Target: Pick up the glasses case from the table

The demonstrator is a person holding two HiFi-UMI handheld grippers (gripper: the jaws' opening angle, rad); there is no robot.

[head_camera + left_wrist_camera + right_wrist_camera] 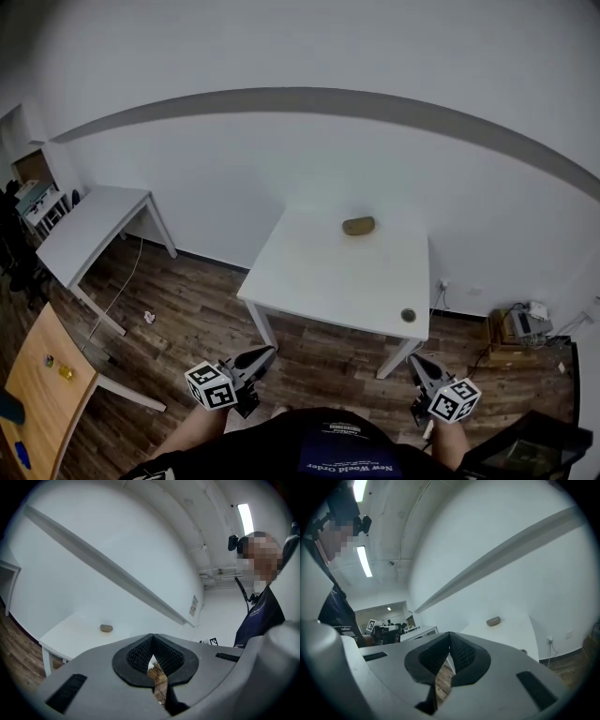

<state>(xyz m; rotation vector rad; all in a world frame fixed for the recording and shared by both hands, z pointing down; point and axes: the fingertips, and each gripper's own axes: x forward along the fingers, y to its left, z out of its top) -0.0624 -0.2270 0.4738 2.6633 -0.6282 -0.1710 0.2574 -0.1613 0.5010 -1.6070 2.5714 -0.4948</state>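
The glasses case, a small brown oval, lies near the far edge of the white table. It also shows far off in the left gripper view and the right gripper view. Both grippers are held low by the person's body, short of the table's near edge. My left gripper points toward the table with its jaws together and nothing between them. My right gripper is likewise shut and empty.
A small round object sits at the table's near right corner. A second white table stands at the left, and a wooden table with small coloured items at the lower left. A box and cables lie on the floor at the right.
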